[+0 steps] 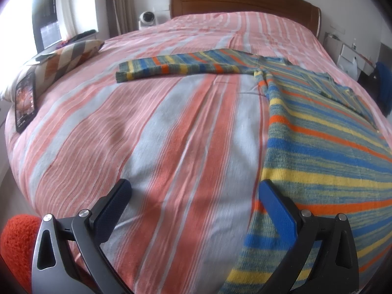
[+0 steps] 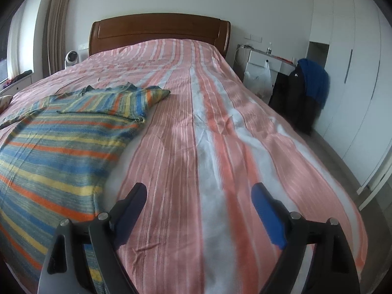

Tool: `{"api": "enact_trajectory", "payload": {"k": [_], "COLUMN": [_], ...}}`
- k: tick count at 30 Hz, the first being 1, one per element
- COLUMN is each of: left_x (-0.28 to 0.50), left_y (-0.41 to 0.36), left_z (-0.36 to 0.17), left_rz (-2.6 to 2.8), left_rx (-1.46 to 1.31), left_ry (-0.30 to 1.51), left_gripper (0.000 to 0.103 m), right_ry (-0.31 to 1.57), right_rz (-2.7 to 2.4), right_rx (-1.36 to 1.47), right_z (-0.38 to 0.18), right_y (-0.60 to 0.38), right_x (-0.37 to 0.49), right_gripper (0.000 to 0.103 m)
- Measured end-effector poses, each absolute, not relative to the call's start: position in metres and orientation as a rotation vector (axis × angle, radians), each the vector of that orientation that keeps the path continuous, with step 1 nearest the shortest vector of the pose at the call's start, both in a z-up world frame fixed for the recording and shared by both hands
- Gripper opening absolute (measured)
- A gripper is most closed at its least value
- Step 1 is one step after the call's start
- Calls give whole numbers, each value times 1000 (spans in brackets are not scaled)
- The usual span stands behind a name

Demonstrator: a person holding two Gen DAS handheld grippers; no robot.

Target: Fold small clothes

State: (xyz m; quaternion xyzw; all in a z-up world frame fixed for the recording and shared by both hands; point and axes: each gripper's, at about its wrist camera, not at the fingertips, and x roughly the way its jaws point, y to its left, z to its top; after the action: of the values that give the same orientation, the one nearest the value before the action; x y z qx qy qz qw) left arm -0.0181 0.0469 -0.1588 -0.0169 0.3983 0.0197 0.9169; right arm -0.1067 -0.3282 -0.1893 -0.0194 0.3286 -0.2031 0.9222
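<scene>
A knitted sweater (image 1: 318, 152) with blue, yellow, orange and green stripes lies flat on the bed. In the left wrist view its body fills the right side, and one sleeve (image 1: 176, 66) stretches left across the bed. In the right wrist view the sweater (image 2: 56, 152) lies at the left, its other sleeve (image 2: 117, 100) folded over the chest. My left gripper (image 1: 196, 193) is open above the bedspread, its right finger over the sweater's left edge near the hem. My right gripper (image 2: 199, 196) is open over bare bedspread, just right of the sweater, holding nothing.
The bed (image 2: 220, 147) has a pink, orange and white striped cover and a wooden headboard (image 2: 159, 31). A patterned pillow (image 1: 66, 61) and a dark phone (image 1: 24, 100) lie at its left edge. A bedside cabinet (image 2: 264, 66), a chair with dark clothes (image 2: 306, 93) and wardrobes (image 2: 355, 73) stand to the right.
</scene>
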Motion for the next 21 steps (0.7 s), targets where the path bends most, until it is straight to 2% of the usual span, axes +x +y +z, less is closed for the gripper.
{"api": "enact_trajectory", "payload": {"k": [21], "left_x": [-19], "left_y": [47], "left_z": [-160], "left_rz": [41], "left_rx": [-34], "left_ry": [817], "left_gripper": [103], "right_ry": [694], "right_rz": [-411], "right_rx": [-76], "right_z": [-196], "right_y": [-326], "right_x": [-106], "right_gripper": [86]}}
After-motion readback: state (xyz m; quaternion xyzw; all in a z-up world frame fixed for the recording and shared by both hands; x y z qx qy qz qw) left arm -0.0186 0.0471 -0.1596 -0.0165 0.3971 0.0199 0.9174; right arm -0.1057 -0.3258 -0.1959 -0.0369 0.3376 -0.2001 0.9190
